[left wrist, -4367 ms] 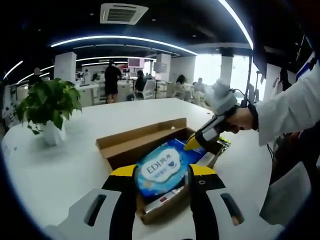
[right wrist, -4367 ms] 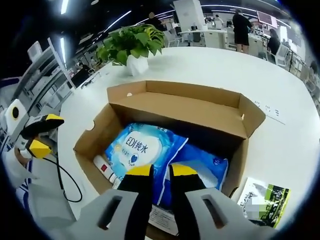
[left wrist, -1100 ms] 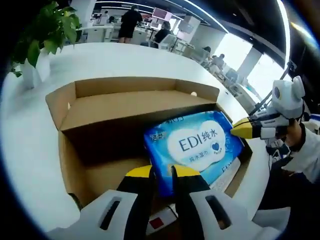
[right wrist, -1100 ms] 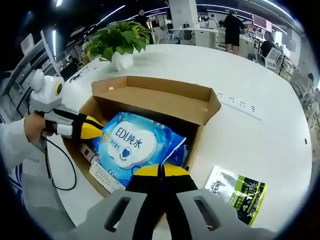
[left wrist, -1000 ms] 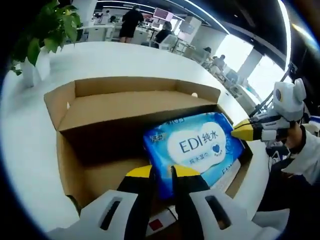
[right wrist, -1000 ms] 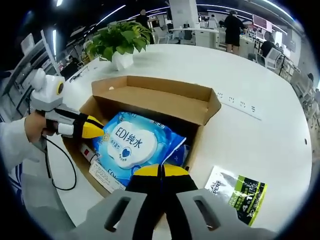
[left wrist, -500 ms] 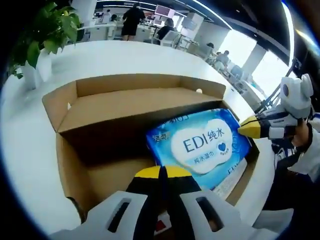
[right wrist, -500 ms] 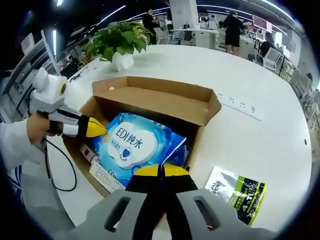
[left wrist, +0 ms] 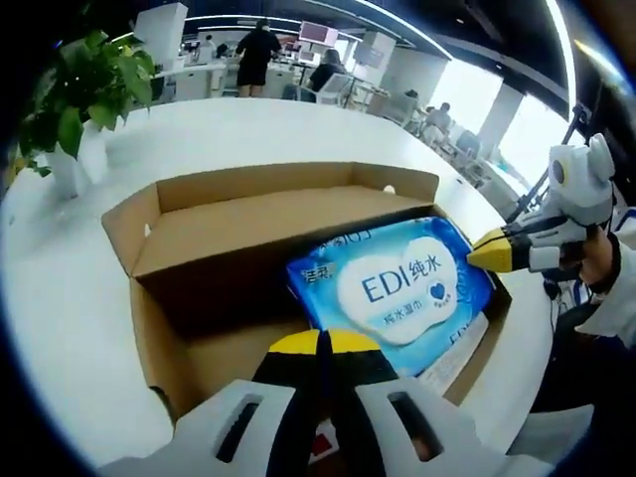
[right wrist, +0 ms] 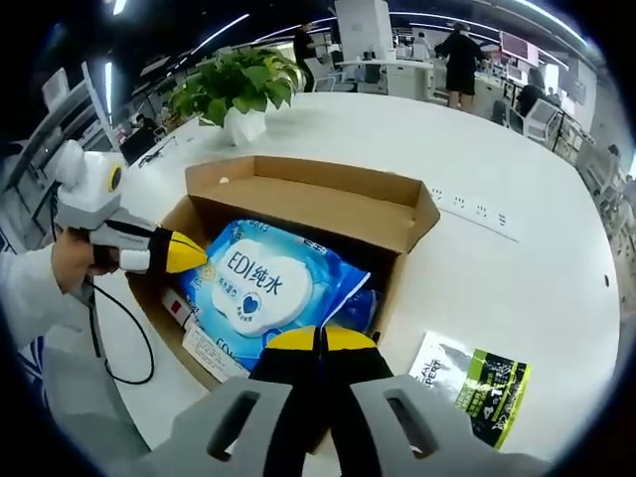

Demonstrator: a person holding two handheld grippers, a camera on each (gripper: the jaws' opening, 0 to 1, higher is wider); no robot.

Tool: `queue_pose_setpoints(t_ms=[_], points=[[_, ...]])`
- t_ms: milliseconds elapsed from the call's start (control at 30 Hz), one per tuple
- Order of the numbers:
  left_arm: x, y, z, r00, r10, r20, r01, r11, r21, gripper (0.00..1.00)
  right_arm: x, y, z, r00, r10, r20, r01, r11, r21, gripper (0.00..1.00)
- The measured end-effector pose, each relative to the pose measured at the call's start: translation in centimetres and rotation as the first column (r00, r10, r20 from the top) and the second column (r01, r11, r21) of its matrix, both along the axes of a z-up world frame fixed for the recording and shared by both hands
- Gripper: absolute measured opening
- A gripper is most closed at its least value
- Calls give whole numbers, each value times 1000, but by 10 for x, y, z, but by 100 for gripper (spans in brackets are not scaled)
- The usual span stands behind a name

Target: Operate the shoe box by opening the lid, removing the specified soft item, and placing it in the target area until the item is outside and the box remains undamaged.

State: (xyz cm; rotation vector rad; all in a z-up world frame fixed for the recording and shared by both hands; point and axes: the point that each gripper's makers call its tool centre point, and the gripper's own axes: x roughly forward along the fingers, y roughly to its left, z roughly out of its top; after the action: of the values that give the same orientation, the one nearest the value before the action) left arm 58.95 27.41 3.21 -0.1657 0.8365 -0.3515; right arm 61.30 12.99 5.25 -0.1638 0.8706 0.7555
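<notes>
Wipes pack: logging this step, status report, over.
Left gripper shut on wipes pack edge; right gripper shut on opposite edge. Pack still inside open shoe box. Nothing blocking the lift.

Wipes pack (left wrist: pixel 396 290) in shoe box (left wrist: pixel 238 224) (lid open)

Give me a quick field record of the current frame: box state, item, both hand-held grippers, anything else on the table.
box: cardboard shoe box, lid open, on white table
item: blue wipes pack inside the box, tilted, one corner at each gripper
left hand-held gripper: jaws together on the pack's near corner
right hand-held gripper: jaws together at the pack's opposite corner
other contents: second blue pack and paper slips under the wipes
table extras: potted plant, green-and-black packet
</notes>
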Motion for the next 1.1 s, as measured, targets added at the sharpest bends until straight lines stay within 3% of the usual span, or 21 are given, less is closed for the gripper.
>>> queue_pose_setpoints(t_ms=[500, 1100], points=[[1, -1, 25, 999, -11, 43, 11, 1000, 1, 0, 1, -5, 14, 1000, -12, 0, 12, 1000, 28, 0], [0, -36, 55, 994, -70, 88, 70, 998, 3, 0, 4, -39, 32, 999, -46, 11, 45, 999, 30, 0]])
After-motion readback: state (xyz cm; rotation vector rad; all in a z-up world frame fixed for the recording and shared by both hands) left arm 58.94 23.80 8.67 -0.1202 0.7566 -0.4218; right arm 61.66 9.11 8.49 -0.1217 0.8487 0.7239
